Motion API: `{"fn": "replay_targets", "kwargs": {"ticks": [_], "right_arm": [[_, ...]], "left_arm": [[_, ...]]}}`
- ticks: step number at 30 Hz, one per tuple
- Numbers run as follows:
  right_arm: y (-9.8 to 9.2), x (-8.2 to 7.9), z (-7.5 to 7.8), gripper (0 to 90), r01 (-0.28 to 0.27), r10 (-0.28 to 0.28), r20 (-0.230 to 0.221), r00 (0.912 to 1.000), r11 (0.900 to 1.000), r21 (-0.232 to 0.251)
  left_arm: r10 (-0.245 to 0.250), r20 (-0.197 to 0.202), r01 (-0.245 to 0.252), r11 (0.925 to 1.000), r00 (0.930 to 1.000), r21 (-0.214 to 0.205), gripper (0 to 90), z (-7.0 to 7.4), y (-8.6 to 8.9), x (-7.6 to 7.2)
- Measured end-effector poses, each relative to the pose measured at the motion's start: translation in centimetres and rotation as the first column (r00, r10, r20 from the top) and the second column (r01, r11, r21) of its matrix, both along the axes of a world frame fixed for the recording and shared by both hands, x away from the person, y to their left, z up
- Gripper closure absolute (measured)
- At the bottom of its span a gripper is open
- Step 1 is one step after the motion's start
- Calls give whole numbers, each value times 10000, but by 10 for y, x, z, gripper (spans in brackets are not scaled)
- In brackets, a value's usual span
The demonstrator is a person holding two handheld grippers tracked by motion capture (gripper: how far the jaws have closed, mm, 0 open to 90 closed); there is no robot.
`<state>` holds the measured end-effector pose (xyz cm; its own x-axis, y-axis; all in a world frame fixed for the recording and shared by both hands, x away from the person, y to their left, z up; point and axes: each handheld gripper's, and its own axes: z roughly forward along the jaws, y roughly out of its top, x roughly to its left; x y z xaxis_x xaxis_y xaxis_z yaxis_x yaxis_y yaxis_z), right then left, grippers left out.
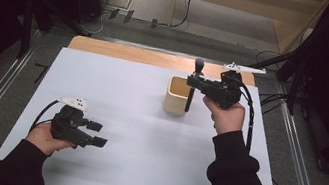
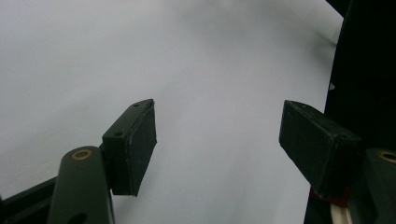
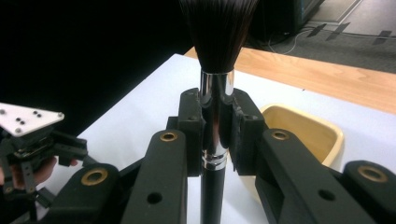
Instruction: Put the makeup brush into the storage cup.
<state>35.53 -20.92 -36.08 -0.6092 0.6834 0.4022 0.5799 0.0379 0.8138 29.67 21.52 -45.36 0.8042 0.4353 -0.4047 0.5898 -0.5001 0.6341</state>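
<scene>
We see the right gripper [image 3: 215, 135] clenched on the brush [image 3: 215, 70] by its chrome collar | high view: brush upright just beside the cup [image 1: 177, 95], far right | left gripper [image 2: 217, 140] released, near left over bare table [image 2: 93, 56]

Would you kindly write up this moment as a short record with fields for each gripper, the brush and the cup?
right gripper: shut on the makeup brush, jaws clamped on its silver ferrule
makeup brush: upright, bristles up, black handle hanging down beside the cup
cup: cream, square-sided, open top, standing on the white table, nothing seen inside
left gripper: open, nothing between the jaws, held low over the table's near left part
</scene>
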Motion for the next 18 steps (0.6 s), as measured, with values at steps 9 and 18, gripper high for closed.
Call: {"fn": "replay_targets", "kwargs": {"ticks": [9, 18], "right_arm": [[0, 12, 3, 785, 200, -202, -111, 9997, 9996, -197], [-2, 21, 4, 785, 580, -581, -48, 9983, 9983, -75]], "left_arm": [[26, -5, -26, 10000, 10000, 28, 282, 0, 0, 0], [83, 73, -83, 10000, 9999, -32, 282, 0, 2, 1]]}}
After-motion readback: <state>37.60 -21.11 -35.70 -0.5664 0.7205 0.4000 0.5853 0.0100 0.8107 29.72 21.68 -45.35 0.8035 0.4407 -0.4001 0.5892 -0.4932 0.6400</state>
